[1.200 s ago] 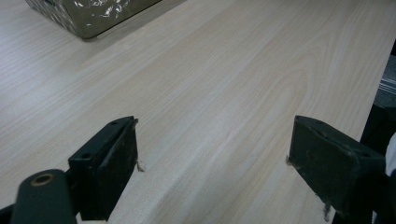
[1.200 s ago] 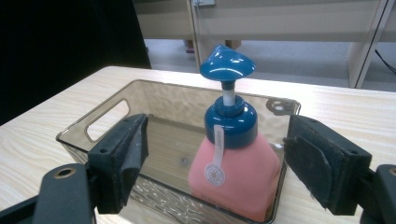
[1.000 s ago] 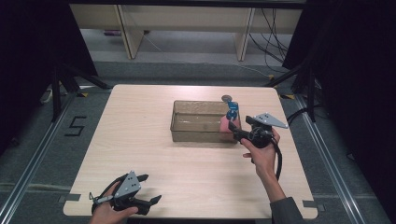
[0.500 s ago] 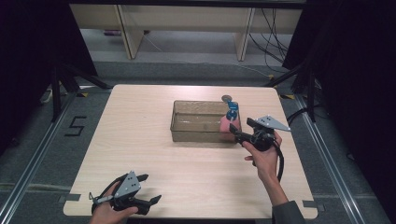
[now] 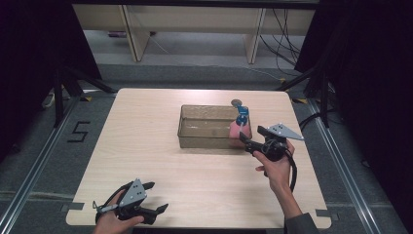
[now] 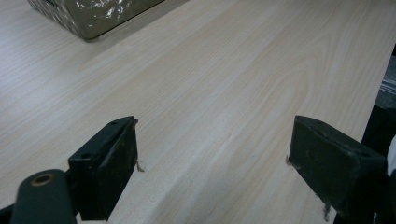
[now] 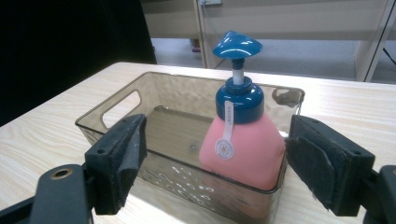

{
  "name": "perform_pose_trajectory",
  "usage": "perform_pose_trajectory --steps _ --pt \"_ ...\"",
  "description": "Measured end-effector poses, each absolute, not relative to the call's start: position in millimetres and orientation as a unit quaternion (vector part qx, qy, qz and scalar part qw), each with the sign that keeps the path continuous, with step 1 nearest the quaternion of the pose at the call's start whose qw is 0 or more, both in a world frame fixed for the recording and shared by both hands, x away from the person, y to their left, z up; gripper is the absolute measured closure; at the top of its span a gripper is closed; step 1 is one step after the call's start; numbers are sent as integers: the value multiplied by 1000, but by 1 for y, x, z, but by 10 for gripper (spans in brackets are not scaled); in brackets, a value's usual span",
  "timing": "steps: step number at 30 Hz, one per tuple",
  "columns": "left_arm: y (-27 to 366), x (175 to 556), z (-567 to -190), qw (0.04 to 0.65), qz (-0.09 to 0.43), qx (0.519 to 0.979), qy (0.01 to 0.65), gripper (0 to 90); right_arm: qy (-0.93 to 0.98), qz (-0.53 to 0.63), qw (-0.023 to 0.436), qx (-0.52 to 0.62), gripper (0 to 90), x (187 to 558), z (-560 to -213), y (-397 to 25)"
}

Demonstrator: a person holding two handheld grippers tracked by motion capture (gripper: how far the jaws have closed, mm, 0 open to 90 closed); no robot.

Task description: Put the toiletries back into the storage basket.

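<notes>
A pink soap bottle [image 5: 237, 129] with a blue pump top [image 7: 237, 48] stands upright inside a clear brownish bin [image 5: 204, 107], at the bin's right end. My right gripper [image 5: 249, 141] is just outside that end of the bin. It is open, its jaws wide on either side of the bottle [image 7: 243, 150] and not touching it. The bin's wall [image 7: 116, 108] has a handle slot. My left gripper [image 5: 158, 196] rests open near the table's front left edge, with bare wood between its fingers [image 6: 109, 168].
A small grey round object [image 5: 236, 103] lies on the table just behind the bin's far right corner. A corner of the bin [image 6: 93, 16] shows far ahead of the left gripper. Shelving legs and cables stand beyond the table's far edge [image 5: 195, 89].
My right gripper has shifted slightly to the right, away from the bin. The bottle and the left gripper have stayed put.
</notes>
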State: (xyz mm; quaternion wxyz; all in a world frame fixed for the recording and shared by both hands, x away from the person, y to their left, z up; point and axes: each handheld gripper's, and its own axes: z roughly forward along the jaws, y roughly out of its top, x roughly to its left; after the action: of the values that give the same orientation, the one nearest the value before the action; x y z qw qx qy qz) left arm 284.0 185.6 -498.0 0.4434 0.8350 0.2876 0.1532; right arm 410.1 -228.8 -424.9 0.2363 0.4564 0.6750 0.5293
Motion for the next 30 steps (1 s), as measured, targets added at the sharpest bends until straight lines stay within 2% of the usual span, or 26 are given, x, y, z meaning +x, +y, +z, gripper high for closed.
perform_pose_trajectory --steps 2,3,6,9,11,16,18,30 --pt "186 284 -498 442 155 836 287 151 672 527 226 468 215 407 -424 -228" --pt "186 284 -498 441 156 836 287 151 677 528 243 451 215 409 -425 -230" --pt "186 284 -498 444 154 834 289 152 671 530 226 466 215 405 -426 -228" --pt "186 284 -498 440 156 837 286 151 678 526 240 454 215 405 -427 -230" --pt "184 283 -498 451 151 830 292 152 676 530 228 459 214 404 -427 -230" --pt "186 284 -498 442 155 835 288 151 679 528 239 451 213 402 -428 -231" --pt "186 284 -498 441 155 836 287 151 676 530 226 459 213 400 -428 -231" --pt "186 284 -498 445 154 834 289 151 681 532 229 449 210 393 -431 -230"
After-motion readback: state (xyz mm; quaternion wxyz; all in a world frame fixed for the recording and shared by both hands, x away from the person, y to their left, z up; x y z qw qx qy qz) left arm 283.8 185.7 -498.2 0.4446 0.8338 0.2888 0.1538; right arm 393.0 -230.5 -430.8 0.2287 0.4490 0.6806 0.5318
